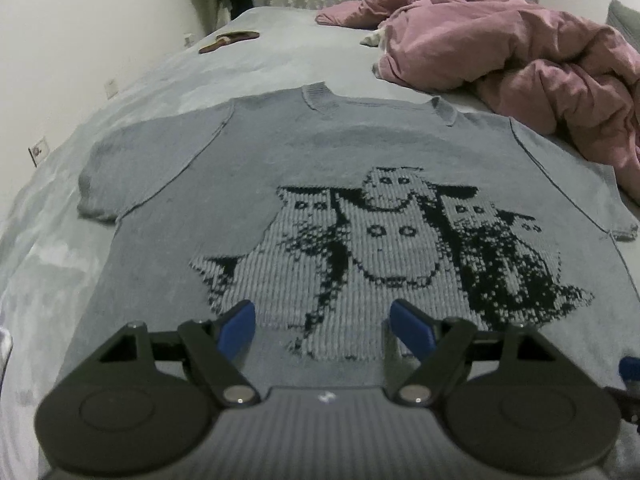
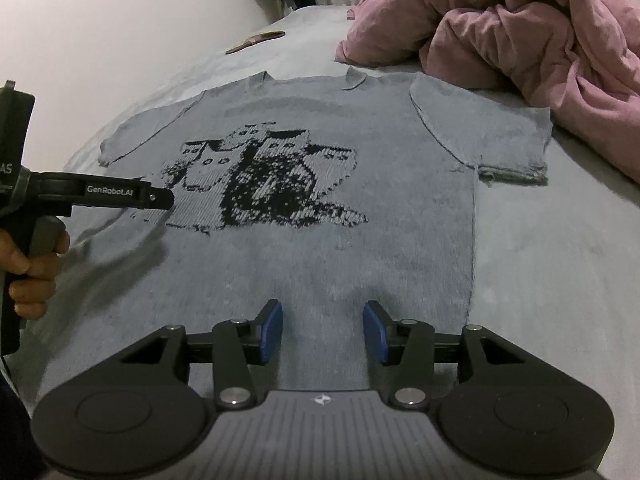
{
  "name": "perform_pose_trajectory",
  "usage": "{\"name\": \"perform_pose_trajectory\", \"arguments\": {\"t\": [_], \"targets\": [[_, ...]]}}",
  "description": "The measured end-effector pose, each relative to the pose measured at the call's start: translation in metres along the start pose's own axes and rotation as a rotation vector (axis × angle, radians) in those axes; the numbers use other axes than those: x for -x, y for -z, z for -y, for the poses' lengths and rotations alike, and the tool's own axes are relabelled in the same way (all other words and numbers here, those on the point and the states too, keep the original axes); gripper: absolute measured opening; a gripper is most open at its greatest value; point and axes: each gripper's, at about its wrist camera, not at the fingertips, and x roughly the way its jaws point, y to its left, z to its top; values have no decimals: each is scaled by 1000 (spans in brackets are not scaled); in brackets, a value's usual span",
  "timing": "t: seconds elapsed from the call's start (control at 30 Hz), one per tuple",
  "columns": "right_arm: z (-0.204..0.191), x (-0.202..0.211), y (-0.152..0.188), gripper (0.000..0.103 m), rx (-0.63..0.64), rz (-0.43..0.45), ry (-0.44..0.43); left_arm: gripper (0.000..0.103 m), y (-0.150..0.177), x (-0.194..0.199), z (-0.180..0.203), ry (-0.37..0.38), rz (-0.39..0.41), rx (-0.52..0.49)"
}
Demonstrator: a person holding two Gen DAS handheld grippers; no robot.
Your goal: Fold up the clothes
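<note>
Both tools hung above the lower part of a grey knitted sweater (image 1: pixel 224 152): left tool (image 1: pixel 322 328) spread wide, right tool (image 2: pixel 322 330) partly spread, neither pinching anything. Sweater lay flat on the bed (image 2: pixel 560 264), beside a pink duvet (image 2: pixel 520 28).

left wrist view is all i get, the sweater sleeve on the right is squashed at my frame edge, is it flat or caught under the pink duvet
observer: In the right wrist view that sleeve lies flat on the bed, with its cuff apart from the pink duvet.
operator: ok and the other hand-held gripper, i only see a blue sliver
observer: The right hand-held gripper is over the plain knit of the sweater, below the black pattern. Its jaws are open with nothing between them.
</note>
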Motion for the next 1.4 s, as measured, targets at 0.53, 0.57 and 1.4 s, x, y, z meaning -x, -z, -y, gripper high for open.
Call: {"name": "perform_pose_trajectory", "arguments": {"t": [0.53,0.57,1.4], "targets": [[13,-33,-42,52,-52,-12,-29,87,-7,-17,9,-23,-36,-82],[13,-36,-45,52,-53,-10,-27,87,-7,-17,9,-21,-37,-83],[24,-89,-104,55,-37,10,-8,89,-16,-22,-2,-16,-26,-55]]}}
